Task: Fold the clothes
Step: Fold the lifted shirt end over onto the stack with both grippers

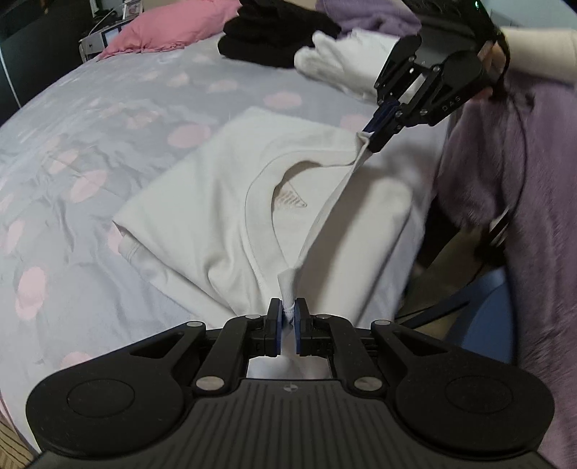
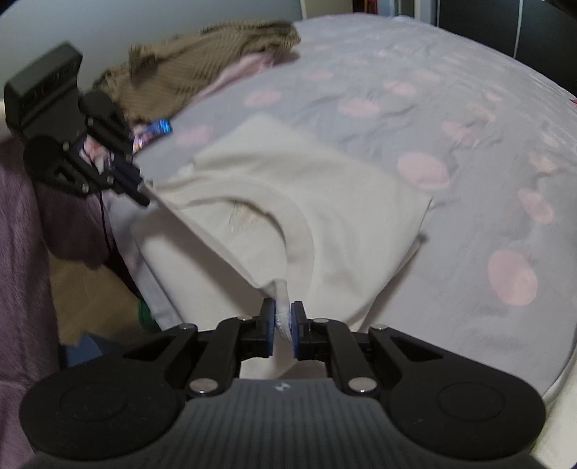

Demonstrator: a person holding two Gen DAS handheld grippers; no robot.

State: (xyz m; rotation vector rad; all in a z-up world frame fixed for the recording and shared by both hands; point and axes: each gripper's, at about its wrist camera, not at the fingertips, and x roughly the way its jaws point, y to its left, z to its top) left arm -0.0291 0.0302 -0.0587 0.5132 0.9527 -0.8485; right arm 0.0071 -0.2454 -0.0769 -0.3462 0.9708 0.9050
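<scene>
The left gripper [image 1: 287,311], at the bottom centre of its own view, is clamped on a bunched corner of the white T-shirt [image 1: 223,202], the cloth pinched between its blue pads. In the same view the right gripper [image 1: 375,135] reaches in from the upper right and is closed on the other corner of the same edge, so the hem runs taut between the two. From the right wrist view, the right gripper [image 2: 283,317] at bottom centre likewise pinches a twist of white fabric, and the left gripper [image 2: 139,187] shows at middle left, holding its corner.

The T-shirt [image 2: 324,202] lies mid-frame on the bed [image 1: 90,151], partly folded, neckline facing up with a faint label inside the collar. The bedcover is grey with pink spots. In the left view a pink pillow [image 1: 173,25] sits upper left, a black garment [image 1: 267,36] and a white garment [image 1: 335,65] at top centre, and a purple fleece [image 1: 523,173] on the right. A brown knit [image 2: 194,68] lies upper left in the right view.
</scene>
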